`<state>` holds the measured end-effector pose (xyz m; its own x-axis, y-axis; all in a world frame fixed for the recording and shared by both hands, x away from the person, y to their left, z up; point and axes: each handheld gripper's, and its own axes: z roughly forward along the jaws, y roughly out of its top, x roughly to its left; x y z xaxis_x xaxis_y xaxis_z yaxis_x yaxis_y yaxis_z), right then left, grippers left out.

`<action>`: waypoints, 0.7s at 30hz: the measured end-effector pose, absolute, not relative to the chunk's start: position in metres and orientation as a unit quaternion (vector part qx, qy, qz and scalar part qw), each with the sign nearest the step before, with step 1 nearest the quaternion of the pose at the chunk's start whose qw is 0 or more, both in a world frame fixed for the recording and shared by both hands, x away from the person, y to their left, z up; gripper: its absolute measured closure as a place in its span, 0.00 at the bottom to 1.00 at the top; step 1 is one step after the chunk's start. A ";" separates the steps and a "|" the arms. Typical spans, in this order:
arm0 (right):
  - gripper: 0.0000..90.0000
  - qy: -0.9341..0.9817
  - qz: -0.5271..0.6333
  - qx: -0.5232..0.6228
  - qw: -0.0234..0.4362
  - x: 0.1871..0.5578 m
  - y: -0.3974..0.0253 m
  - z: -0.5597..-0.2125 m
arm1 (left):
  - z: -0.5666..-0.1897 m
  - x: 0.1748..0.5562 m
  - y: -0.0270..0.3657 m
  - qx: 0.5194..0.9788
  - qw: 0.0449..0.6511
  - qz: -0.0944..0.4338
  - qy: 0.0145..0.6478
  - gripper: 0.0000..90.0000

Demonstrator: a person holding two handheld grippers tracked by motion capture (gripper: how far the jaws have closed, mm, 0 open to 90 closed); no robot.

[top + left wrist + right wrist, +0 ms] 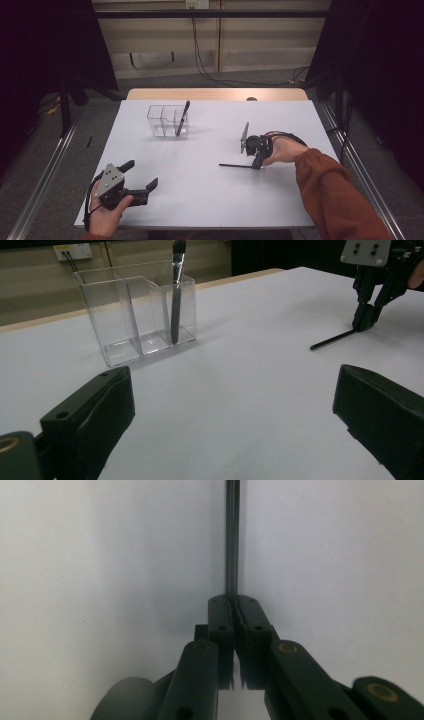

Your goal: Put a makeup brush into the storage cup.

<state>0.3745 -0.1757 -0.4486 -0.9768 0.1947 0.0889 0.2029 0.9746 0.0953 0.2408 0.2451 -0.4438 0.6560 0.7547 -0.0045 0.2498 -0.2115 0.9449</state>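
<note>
The right gripper (258,161), well to the right of the clear plastic three-compartment organiser (167,121), clamps one end of a thin black stick (235,165) lying flat on the white table (210,195), likely to lift it toward that organiser, where a black brush (182,118) already leans upright, while the left gripper (142,177) waits near the front edge, jaws spread.
</note>
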 end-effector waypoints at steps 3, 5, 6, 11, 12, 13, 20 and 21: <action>0.96 -0.993 -0.055 -0.101 0.038 0.375 -0.177 -0.448 | -0.444 0.241 0.245 0.740 0.529 0.238 0.339 0.04; 0.97 -0.992 -0.059 -0.103 0.040 0.375 -0.177 -0.448 | -0.444 0.241 0.246 0.740 0.529 0.238 0.339 0.04; 0.96 -0.992 -0.062 -0.102 0.041 0.375 -0.178 -0.448 | -0.444 0.241 0.245 0.741 0.529 0.239 0.339 0.04; 0.96 -0.991 -0.069 -0.106 0.040 0.373 -0.180 -0.445 | -0.444 0.241 0.246 0.742 0.528 0.238 0.339 0.04; 0.97 -0.991 -0.069 -0.104 0.040 0.374 -0.180 -0.445 | -0.444 0.241 0.246 0.742 0.527 0.239 0.339 0.04; 0.97 -0.991 -0.073 -0.108 0.039 0.373 -0.181 -0.444 | -0.444 0.241 0.247 0.741 0.528 0.239 0.339 0.04; 0.96 -0.986 -0.110 -0.122 0.026 0.371 -0.187 -0.434 | -0.444 0.241 0.246 0.741 0.528 0.238 0.339 0.04; 0.96 -0.985 -0.116 -0.125 0.024 0.370 -0.188 -0.433 | -0.443 0.241 0.247 0.741 0.528 0.238 0.339 0.03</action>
